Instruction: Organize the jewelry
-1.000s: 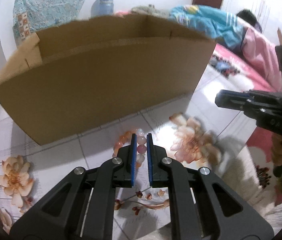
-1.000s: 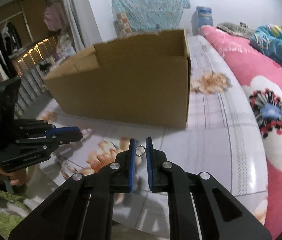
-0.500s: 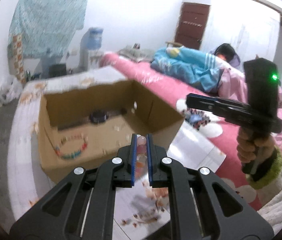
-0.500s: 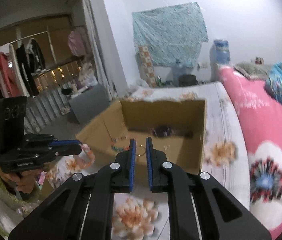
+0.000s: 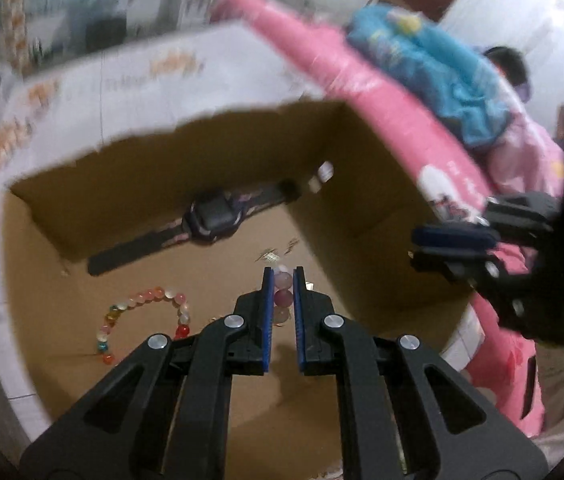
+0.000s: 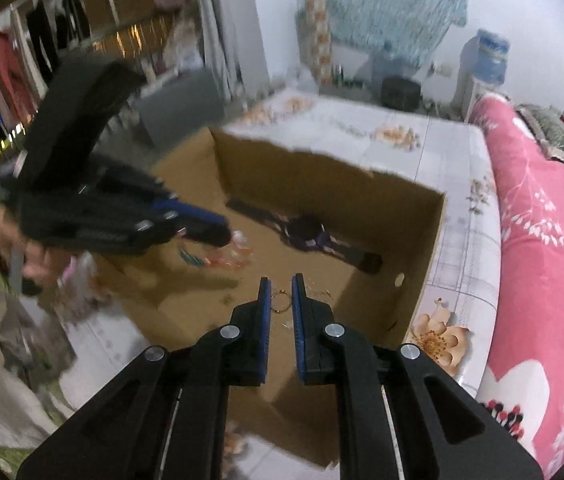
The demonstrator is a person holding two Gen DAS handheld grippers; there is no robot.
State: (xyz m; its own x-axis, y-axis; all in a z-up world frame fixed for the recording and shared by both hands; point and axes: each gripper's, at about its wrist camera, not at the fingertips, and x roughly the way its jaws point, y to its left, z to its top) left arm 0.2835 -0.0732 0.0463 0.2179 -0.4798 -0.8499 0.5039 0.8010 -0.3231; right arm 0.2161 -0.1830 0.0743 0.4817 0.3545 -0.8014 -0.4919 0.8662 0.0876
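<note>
Left gripper (image 5: 281, 280): jaws nearly together, pinching a pink bead bracelet (image 5: 283, 297) above the cardboard box (image 5: 362, 216) floor. A second bead bracelet (image 5: 142, 316) lies at 9 o'clock, a wristwatch (image 5: 214, 220) at 11. Right gripper (image 6: 281, 292): jaws nearly together, pinching a thin ring (image 6: 281, 302) over the same box.

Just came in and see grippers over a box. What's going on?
A person is sorting jewelry into a cardboard box. The left gripper is shut on a pink bead bracelet, the right gripper on a thin ring, both above the box. A watch and a multicolored bead bracelet lie inside.
</note>
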